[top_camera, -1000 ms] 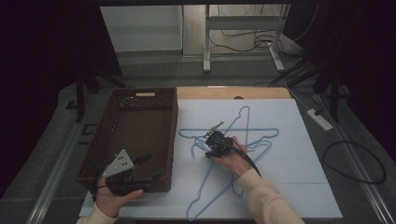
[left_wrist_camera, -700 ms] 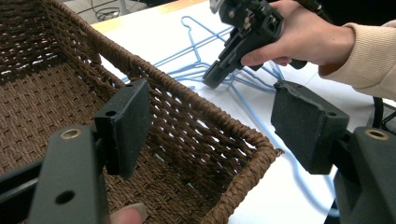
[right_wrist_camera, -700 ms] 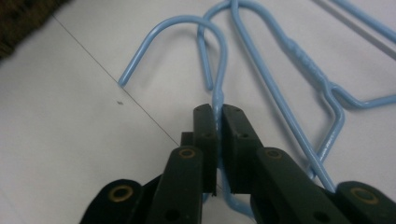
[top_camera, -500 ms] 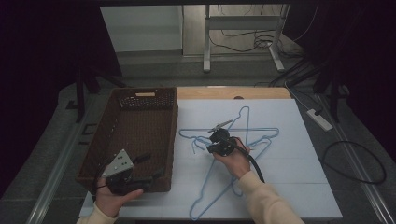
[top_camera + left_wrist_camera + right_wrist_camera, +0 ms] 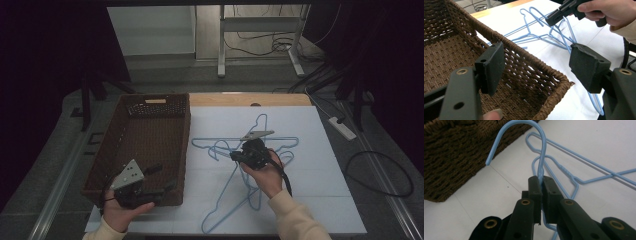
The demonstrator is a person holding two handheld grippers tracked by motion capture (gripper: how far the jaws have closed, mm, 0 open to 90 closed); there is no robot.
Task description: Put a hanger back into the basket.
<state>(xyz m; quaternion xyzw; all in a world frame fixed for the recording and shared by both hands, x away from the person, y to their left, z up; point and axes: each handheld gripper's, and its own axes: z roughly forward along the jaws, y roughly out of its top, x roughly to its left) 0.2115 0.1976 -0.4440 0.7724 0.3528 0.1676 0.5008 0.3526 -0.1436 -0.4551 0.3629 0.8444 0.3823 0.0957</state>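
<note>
On the white sheet-covered table [image 5: 320, 165], beside the large brown woven wicker basket [image 5: 150, 145], lies a tangle of thin light-blue wire coat hangers [image 5: 235, 185]. Compared with a second ago, the right gripper [image 5: 239, 156] has pressed its black jaws together on the neck of one blue hanger hook [image 5: 534, 135]; the right gripper view shows the wire pinched just below the curve, the hook standing up past the pads. The hand has also come up and drifted a little toward the basket since then, so the lift seems to have begun, and carrying this hanger over the basket's near rim looks like the step in hand.

The left gripper [image 5: 159, 176] holds its place at the basket's near right corner, jaws spread wide with nothing between them, one pad over the weave and the other outside the rim.

What may hinder: the pinched hanger's frame lies crossed with the others, so they could drag along as it rises. The basket wall stands between the pile and the basket floor. A white power strip [image 5: 341, 127] lies well apart on the floor at the right.
</note>
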